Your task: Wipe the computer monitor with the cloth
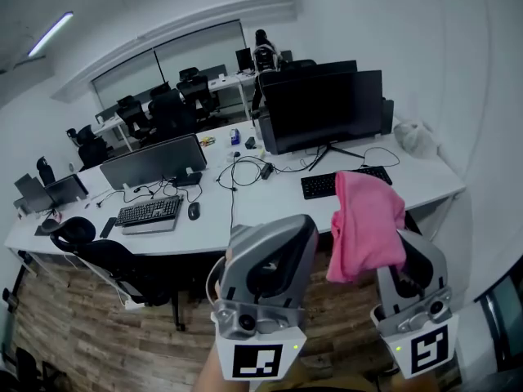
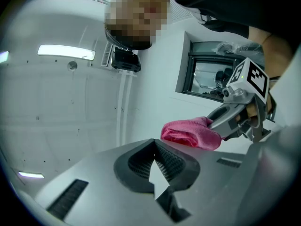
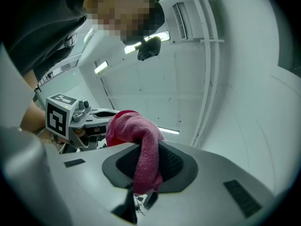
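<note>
A pink cloth point(image 1: 365, 219) hangs folded from my right gripper point(image 1: 391, 250), whose jaws are shut on it. In the right gripper view the cloth point(image 3: 136, 128) drapes over the dark pads point(image 3: 174, 166) and down between them. My left gripper point(image 1: 270, 229) is held beside it, shut and empty. Its camera sees the cloth point(image 2: 190, 133) and the right gripper point(image 2: 240, 112) off to the right. The black computer monitor point(image 1: 323, 109) stands on the white desk point(image 1: 425, 178) well ahead of both grippers. Both gripper cameras point up toward the ceiling.
A black keyboard point(image 1: 343, 182) lies in front of the monitor, with cables point(image 1: 245, 170) to its left. A second monitor point(image 1: 154, 162), keyboard point(image 1: 149, 212) and mouse point(image 1: 194, 211) sit further left. An office chair point(image 1: 98, 256) stands at the desk's near edge. A white bag point(image 1: 415, 137) rests at the right end.
</note>
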The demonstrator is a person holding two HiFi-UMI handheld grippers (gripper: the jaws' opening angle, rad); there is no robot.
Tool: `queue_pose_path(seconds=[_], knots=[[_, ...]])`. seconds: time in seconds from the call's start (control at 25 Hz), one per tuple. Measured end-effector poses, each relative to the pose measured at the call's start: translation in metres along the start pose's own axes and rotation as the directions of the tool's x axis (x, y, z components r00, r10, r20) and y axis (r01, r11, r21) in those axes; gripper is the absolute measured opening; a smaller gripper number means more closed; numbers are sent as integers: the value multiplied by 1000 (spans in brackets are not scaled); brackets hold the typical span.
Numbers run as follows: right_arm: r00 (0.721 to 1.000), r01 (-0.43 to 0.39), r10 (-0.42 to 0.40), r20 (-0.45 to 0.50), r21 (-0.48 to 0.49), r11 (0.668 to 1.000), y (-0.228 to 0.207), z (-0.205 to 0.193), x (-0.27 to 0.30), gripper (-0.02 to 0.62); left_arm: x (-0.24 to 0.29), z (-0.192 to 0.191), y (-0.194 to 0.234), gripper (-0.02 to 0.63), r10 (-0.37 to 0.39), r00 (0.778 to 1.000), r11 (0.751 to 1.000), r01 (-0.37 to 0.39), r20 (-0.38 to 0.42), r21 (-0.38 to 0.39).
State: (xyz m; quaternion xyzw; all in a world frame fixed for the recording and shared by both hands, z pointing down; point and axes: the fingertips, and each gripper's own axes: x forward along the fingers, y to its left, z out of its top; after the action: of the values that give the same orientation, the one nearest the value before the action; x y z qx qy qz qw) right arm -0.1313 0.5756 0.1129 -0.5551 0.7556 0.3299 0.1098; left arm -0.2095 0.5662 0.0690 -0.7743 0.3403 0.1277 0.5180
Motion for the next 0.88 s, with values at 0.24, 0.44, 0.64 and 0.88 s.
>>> queue_pose_path(seconds=[0.24, 0.44, 0.64, 0.88], knots=[[1000, -7, 7, 19, -4, 1000, -6, -27, 34, 78, 19, -40, 9, 5, 12, 1000, 1000, -12, 12, 22], [1000, 2, -2, 13, 0, 1000, -20, -56, 68, 78, 42, -83, 18, 4, 15, 1000, 1000, -15, 3, 28], [1000, -3, 3, -3, 12, 1000, -29, -88, 108, 78, 64, -128, 30, 5, 11, 1000, 1000, -11, -3, 25], [999, -15, 15, -29, 6, 1000, -39, -119, 154, 78, 95, -175, 48, 5, 21, 1000, 1000, -21, 5, 14]])
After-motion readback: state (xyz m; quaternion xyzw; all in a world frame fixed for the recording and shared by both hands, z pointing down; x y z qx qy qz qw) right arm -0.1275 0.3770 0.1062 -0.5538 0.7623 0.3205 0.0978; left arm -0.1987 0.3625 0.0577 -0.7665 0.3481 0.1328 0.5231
